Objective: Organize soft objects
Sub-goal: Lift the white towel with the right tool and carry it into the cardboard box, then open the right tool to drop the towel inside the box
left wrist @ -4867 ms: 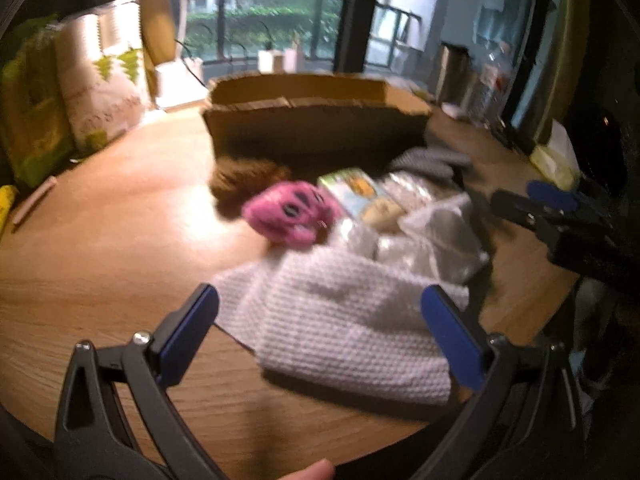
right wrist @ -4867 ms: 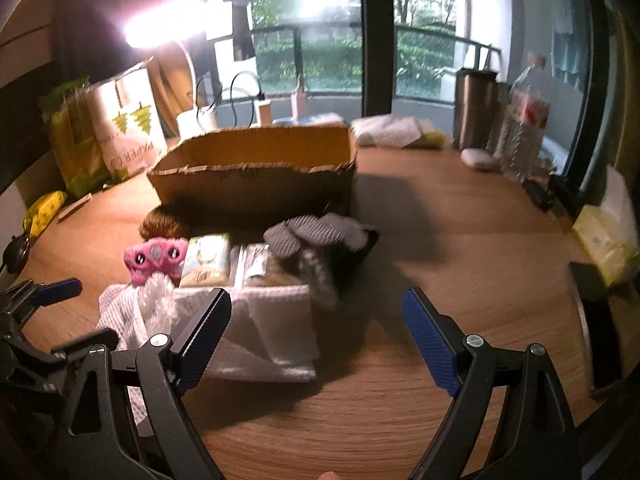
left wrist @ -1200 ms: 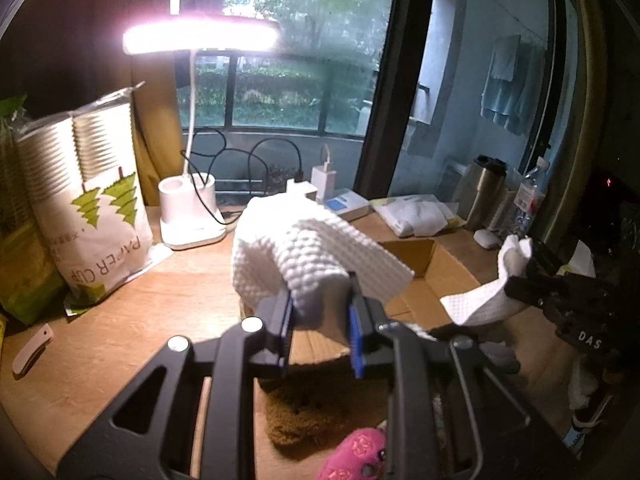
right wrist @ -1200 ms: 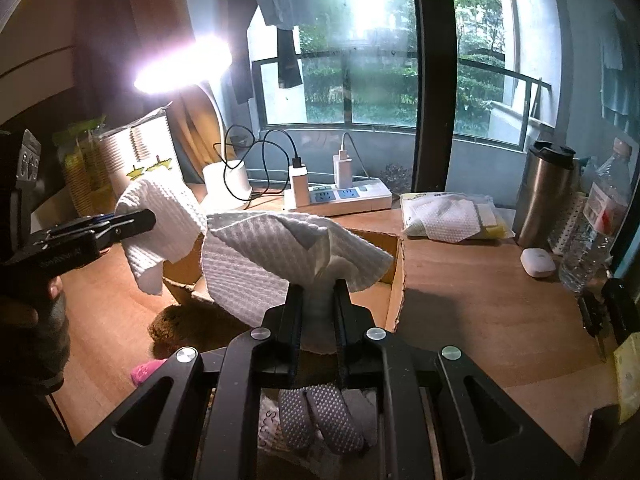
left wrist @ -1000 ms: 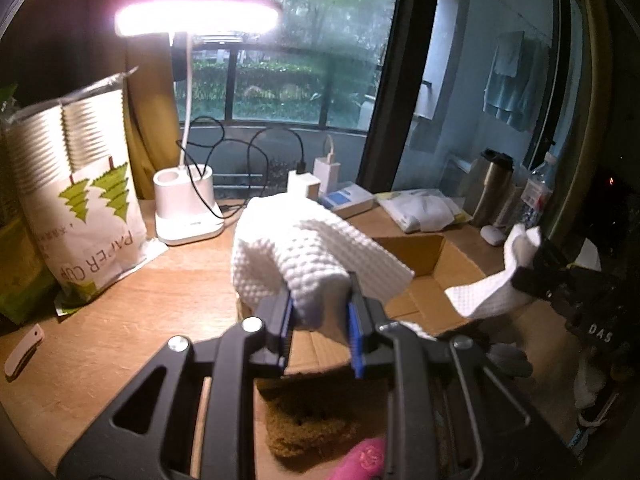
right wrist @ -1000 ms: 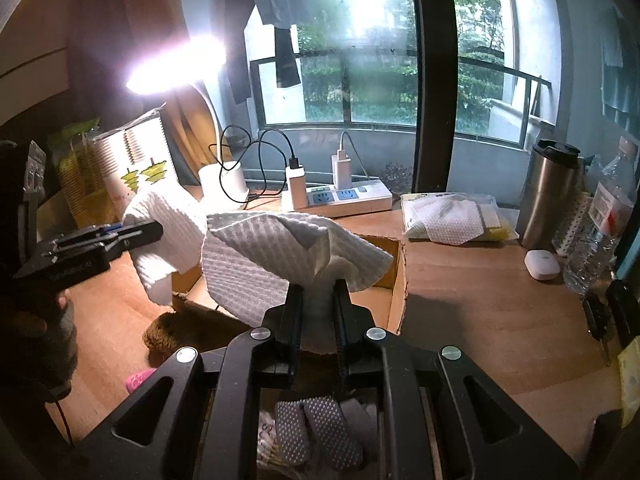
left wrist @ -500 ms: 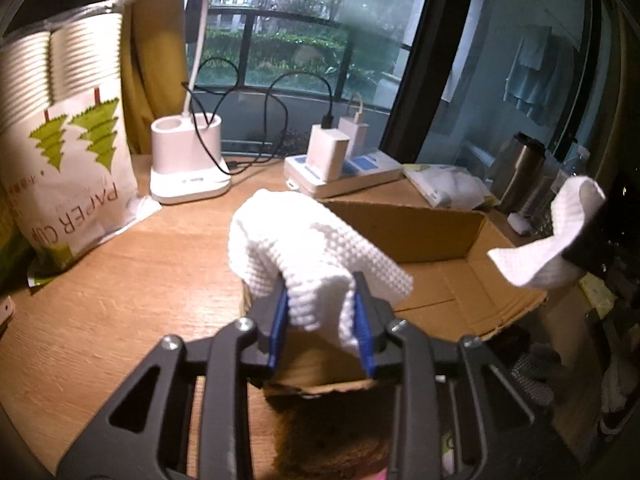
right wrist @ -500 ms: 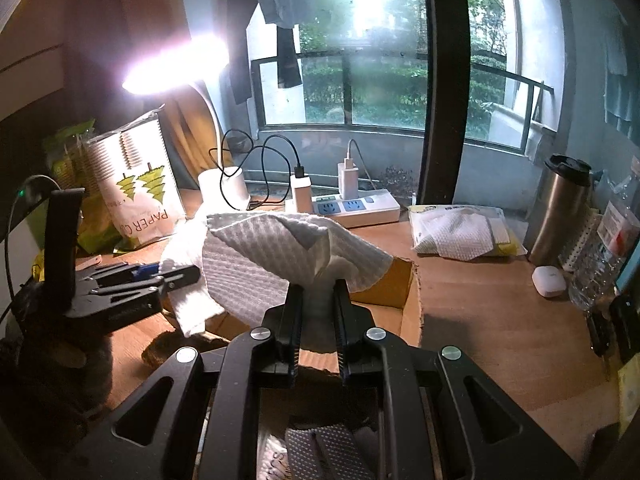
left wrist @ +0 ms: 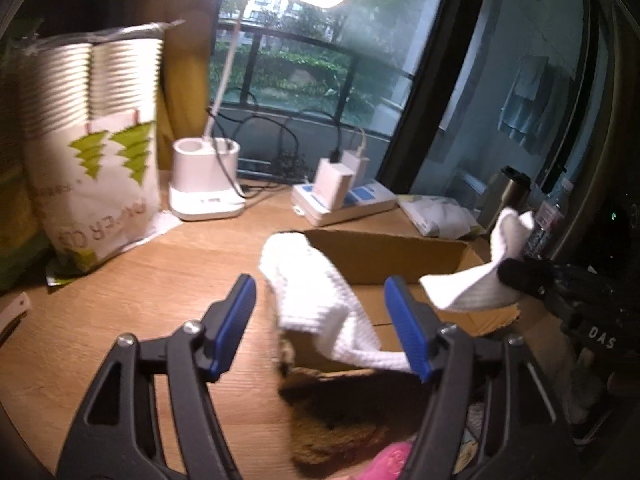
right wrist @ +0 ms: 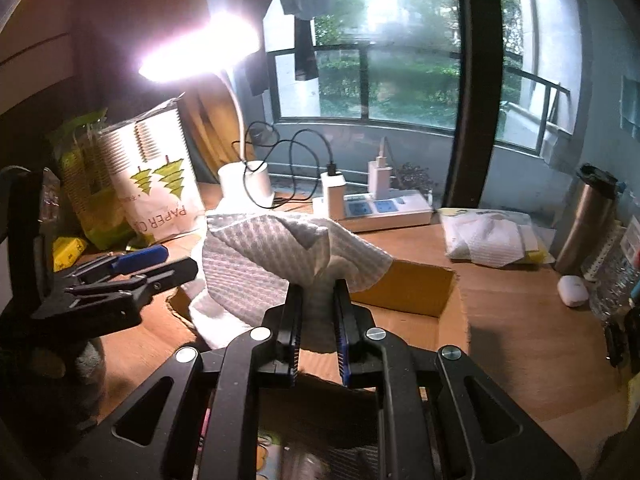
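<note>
The pink toy [left wrist: 394, 458] is cut off by the left wrist view's bottom edge, and the right tool [right wrist: 317, 334] hides the cardboard box's [right wrist: 408, 288] near wall.

Wooden table [left wrist: 132, 288] carries the clutter. Desk lamp [left wrist: 206, 196], lit, white base at the back; cables run from it toward the window. Just right of it, white power strip [right wrist: 384, 210] with two white chargers plugged in. Far left: bagged paper cups [left wrist: 92, 148] with green tree print, green packaging behind it. A yellow packet [right wrist: 68, 252] lies in front of the bag in the right wrist view. Right side: steel tumbler [right wrist: 586, 224] upright, small white case [right wrist: 574, 290] near its foot, plastic bottle [right wrist: 612, 276] at the frame edge. Window with railing and greenery behind.
</note>
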Demonstrator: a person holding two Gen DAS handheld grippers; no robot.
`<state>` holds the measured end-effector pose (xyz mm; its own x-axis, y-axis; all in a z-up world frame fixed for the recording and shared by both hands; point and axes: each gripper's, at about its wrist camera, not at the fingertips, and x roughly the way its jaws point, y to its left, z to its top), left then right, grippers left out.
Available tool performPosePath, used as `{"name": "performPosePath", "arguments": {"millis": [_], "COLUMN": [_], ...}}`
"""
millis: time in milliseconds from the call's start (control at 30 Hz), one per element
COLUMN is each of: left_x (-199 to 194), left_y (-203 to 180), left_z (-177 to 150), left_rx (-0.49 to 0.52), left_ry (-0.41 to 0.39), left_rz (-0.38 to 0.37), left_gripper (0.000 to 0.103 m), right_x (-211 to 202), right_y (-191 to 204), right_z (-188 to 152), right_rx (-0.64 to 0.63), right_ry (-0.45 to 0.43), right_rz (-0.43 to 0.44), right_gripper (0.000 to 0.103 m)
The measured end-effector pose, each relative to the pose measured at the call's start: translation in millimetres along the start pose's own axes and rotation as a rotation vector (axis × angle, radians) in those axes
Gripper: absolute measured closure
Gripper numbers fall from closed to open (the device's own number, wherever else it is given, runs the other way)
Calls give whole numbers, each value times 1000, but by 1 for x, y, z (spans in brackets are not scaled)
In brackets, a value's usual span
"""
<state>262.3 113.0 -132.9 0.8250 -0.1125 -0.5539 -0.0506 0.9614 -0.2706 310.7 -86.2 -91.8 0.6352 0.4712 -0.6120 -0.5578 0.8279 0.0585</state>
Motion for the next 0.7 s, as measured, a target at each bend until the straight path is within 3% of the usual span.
{"name": "performPosePath", "arguments": {"millis": [200, 467, 700], "left_x": [9, 42, 39], "left_y": [24, 28, 31], "left_z": [-7, -20, -24], "left_rx": [-33, -11, -26], "left_ry": [37, 140, 138], "left_rz": [65, 84, 85], "left_gripper": [35, 35, 35], "right_x": [28, 74, 105], "right_y": [18, 35, 35], "right_z": [1, -9, -20], "right_rx": [-13, -21, -8], "right_ry": [46, 151, 234], "right_rz": [43, 60, 32], "right_gripper": [87, 87, 86]}}
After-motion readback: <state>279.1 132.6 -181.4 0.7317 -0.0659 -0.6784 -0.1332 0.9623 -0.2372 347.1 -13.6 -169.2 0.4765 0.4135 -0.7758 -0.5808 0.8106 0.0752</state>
